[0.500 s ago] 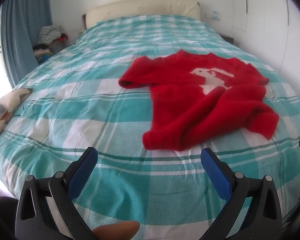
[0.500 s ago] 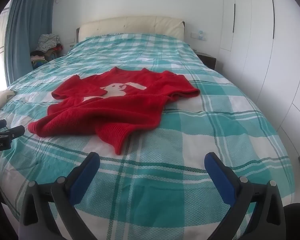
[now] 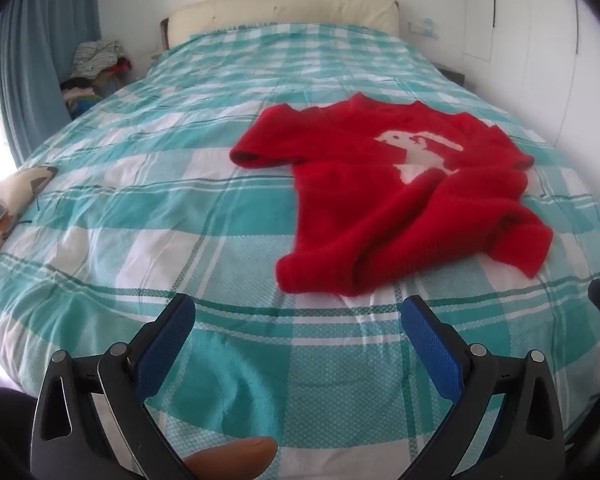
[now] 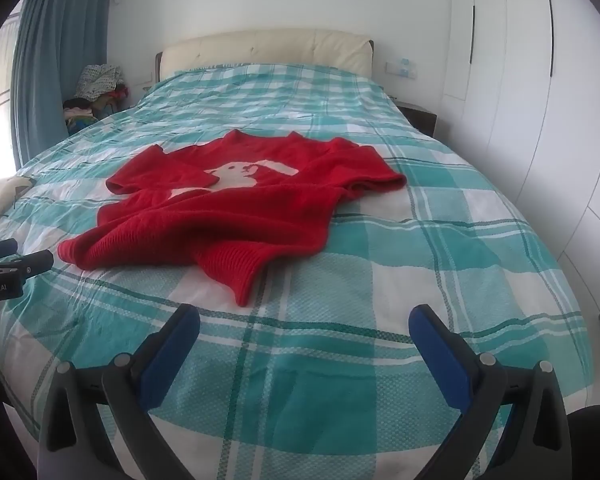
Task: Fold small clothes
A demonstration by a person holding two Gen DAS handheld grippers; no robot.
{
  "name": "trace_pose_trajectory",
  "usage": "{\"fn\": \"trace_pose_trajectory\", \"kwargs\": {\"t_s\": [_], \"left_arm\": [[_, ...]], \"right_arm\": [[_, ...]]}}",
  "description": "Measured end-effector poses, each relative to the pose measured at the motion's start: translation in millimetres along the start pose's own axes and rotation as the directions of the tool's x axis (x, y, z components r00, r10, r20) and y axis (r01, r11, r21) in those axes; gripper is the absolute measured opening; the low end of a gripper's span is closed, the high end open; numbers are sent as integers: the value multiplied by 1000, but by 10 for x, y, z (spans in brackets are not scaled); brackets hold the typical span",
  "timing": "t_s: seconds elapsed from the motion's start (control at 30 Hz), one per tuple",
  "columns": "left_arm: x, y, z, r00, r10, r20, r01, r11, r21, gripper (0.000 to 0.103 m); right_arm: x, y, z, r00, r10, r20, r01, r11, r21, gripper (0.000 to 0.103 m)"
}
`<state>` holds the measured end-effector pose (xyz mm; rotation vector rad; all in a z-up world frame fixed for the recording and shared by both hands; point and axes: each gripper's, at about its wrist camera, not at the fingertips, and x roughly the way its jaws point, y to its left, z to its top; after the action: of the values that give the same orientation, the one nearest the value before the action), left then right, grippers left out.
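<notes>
Left gripper (image 3: pixel 296 312): jaws spread wide, blue pads (image 3: pixel 165 346) facing inward, nothing between, held low and level. Thumb tip (image 3: pixel 232 458) visible under frame. Right gripper (image 4: pixel 304 322): jaws spread wide too, nothing held, level, just beside left one, both pointing same way.
</notes>
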<state>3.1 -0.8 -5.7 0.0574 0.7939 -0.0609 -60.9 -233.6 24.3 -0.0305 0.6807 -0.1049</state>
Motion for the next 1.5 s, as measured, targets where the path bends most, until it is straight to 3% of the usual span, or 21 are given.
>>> {"fn": "trace_pose_trajectory", "kwargs": {"t_s": [1.5], "left_arm": [[10, -51, -24, 1000, -5, -15, 5, 1000, 14, 103]], "right_arm": [[64, -46, -22, 1000, 18, -11, -18, 1000, -1, 103]]}}
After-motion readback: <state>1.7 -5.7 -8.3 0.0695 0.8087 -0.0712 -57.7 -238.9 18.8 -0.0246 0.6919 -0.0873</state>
